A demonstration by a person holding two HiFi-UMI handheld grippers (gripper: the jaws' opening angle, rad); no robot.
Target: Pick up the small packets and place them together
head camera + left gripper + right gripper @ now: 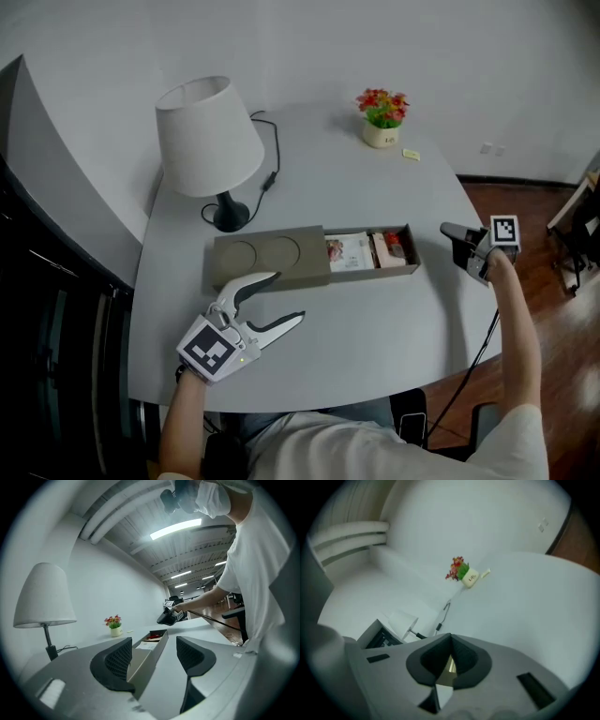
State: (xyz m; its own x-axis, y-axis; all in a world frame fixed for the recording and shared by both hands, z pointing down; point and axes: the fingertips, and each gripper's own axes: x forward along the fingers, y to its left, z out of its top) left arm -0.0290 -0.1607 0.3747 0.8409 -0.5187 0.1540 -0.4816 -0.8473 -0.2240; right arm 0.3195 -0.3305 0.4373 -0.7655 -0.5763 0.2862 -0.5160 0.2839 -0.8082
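Note:
A long tan box (272, 259) lies across the table with its lid slid left. Its open right end holds a white packet (352, 251) and red-brown packets (392, 247). One small yellow packet (410, 154) lies alone beside the flower pot (382, 119); the right gripper view shows this yellow packet (485, 573) too. My left gripper (288, 297) stands open in front of the box's left part, its far finger against the box wall (150, 651). My right gripper (450, 232) hovers by the table's right edge, just right of the box. Its jaws are shut (450, 657), and only a thin tan sliver shows in the slit.
A white-shaded lamp (208, 141) with a black base and cord stands behind the box's left end. The table's rounded right edge (469, 281) borders a wooden floor. A person's white shirt and arm (253, 573) fill the right of the left gripper view.

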